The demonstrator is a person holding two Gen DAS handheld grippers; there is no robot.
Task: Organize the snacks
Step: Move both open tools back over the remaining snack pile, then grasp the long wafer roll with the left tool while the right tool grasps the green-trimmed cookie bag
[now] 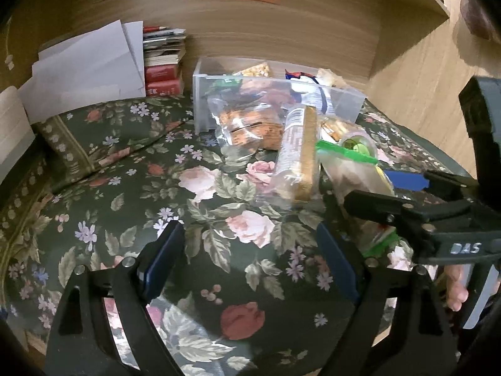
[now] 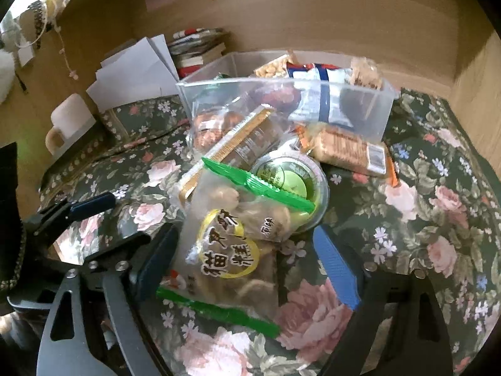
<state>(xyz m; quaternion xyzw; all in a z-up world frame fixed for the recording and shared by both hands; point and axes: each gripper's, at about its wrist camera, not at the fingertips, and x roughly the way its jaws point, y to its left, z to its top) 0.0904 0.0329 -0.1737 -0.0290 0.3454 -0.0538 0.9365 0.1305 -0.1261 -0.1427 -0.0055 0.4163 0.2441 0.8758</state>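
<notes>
Nearest the right gripper (image 2: pixel 247 257), jaws apart, a green-sealed pastry bag (image 2: pixel 231 244) and several packets lie outside the part-filled clear bin (image 2: pixel 369 125) at upper centre; left gripper (image 1: pixel 250 244) likewise apart, empty.

Clear plastic bin (image 2: pixel 360 119); glossy snack bags (image 2: pixel 231 250); floral cloth (image 1: pixel 125 188); wood wall (image 1: pixel 281 31).

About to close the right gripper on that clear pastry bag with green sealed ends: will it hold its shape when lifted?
Probably not. The clear pastry bag with green sealed ends looks like thin film around loose round pieces, so it may sag. The glossy film may slip between the right gripper's open fingers. Its far end leans on the green-lidded clear cup, which may shift.
</notes>
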